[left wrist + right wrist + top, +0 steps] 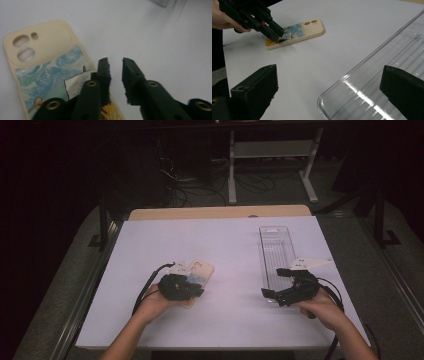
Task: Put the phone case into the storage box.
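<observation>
On the left side of the white table (225,245), the left tool (115,62) sits low over a cream phone case (40,60) that lies flat with its painted side up, showing blue waves and two camera cutouts at the far end. Its jaws stand a narrow gap apart and hold nothing; one jaw is over the case's near right edge, the other over the bare table just beside it. From above, the left hand (155,302) and tool cover the near end of the case. To the right, well apart from the case, a long clear plastic tray (276,250) lies lengthwise on the table, empty. The right tool (272,282) is at the tray's near end with its jaws spread wide, one to either side of the tray's near corner, gripping nothing.
</observation>
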Available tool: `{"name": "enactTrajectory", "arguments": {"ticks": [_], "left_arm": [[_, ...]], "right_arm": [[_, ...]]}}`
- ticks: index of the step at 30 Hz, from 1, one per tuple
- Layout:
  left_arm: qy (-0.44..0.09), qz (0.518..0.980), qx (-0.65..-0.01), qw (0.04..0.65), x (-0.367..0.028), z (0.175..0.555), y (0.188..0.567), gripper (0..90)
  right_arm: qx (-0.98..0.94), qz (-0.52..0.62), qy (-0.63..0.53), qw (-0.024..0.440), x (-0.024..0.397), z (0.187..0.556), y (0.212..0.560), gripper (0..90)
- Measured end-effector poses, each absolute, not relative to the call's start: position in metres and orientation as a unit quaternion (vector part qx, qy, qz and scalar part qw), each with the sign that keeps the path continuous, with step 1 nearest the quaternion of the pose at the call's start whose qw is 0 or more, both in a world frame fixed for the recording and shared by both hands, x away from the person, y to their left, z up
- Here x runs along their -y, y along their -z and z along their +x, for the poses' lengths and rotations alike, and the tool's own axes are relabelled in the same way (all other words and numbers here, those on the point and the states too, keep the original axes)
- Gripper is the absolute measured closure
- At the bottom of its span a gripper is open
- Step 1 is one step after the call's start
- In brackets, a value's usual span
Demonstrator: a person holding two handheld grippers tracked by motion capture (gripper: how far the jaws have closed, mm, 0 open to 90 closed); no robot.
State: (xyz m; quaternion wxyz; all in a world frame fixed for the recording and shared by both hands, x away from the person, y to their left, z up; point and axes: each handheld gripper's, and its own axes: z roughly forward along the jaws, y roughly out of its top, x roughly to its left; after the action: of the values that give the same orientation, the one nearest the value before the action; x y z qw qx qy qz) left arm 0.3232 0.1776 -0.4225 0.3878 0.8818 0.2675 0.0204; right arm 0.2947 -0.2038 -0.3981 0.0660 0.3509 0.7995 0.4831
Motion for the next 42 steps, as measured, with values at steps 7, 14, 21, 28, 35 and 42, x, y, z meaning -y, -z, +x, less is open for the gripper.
{"name": "enactTrajectory", "arguments": {"ticks": [7,14,21,28,35,42], "left_arm": [[-0.007,0.890,-0.268,0.369,-0.177,0.321,0.429,88.9],[0.004,0.900,-0.262,0.347,-0.171,0.316,0.435,89.3],[-0.004,0.909,-0.258,0.327,-0.171,0.316,0.437,89.5],[-0.012,0.908,-0.266,0.324,-0.178,0.318,0.436,89.5],[-0.032,0.905,-0.284,0.317,-0.190,0.323,0.435,89.5],[-0.049,0.895,-0.311,0.316,-0.205,0.329,0.435,89.5]], "right_arm": [[-0.800,0.351,-0.483,0.067,0.204,0.295,0.398,1.1],[-0.800,0.350,-0.483,0.067,0.204,0.295,0.398,1.1],[-0.800,0.351,-0.481,0.067,0.204,0.294,0.398,1.1],[-0.801,0.347,-0.483,0.070,0.204,0.295,0.398,1.1],[-0.801,0.347,-0.483,0.070,0.204,0.295,0.398,1.2],[-0.801,0.347,-0.483,0.070,0.204,0.295,0.398,1.2]]}}
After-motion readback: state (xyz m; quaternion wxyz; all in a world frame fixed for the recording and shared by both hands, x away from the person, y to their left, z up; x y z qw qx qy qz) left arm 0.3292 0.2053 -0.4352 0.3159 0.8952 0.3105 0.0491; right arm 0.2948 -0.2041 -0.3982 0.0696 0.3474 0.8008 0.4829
